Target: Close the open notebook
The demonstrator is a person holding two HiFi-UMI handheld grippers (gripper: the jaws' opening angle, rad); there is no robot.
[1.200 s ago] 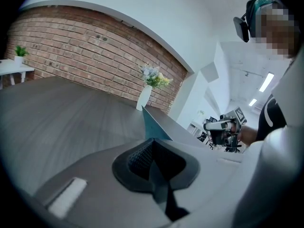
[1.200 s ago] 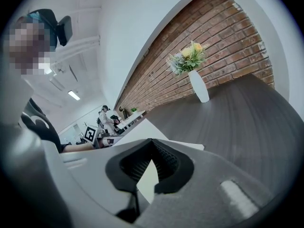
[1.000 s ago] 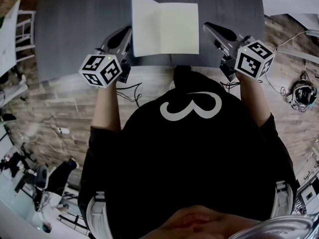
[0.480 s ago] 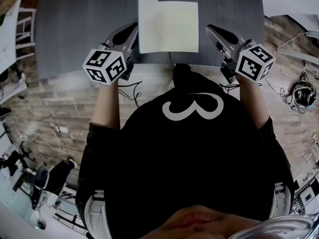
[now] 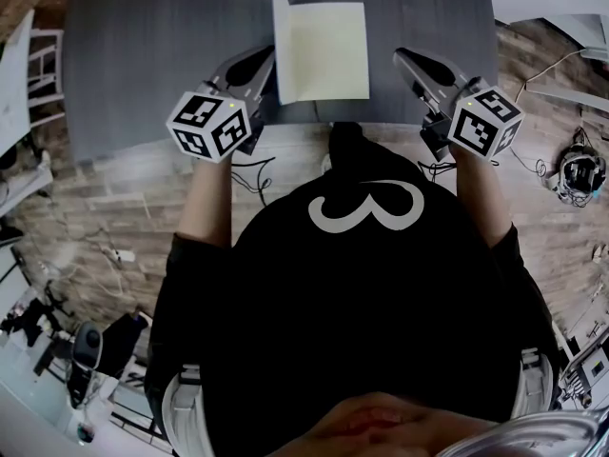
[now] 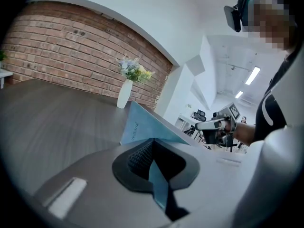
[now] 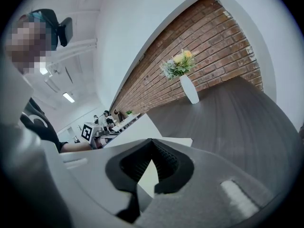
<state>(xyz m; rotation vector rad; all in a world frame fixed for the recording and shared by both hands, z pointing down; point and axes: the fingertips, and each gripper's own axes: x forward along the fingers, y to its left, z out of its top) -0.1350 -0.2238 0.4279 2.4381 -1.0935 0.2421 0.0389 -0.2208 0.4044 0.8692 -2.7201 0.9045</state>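
Pinching with the left gripper (image 5: 259,65) the blue cover (image 6: 142,127) of the notebook (image 5: 328,50), which is lying at the near edge of the table (image 5: 143,55), and swinging that cover from flat a second ago to nearly upright now. Keeping the right gripper (image 5: 407,60) closed on nothing, apart from the right page. Probably getting about halfway to closing it; still needing to carry the cover over and down onto the pages.

Open-plan office or studio: brick wall (image 6: 71,46), ceiling strip lights (image 6: 251,75), background desks (image 7: 124,121), wood-plank floor (image 5: 114,198), flower vase (image 7: 191,90) at tabletop's (image 5: 152,46) far edge.
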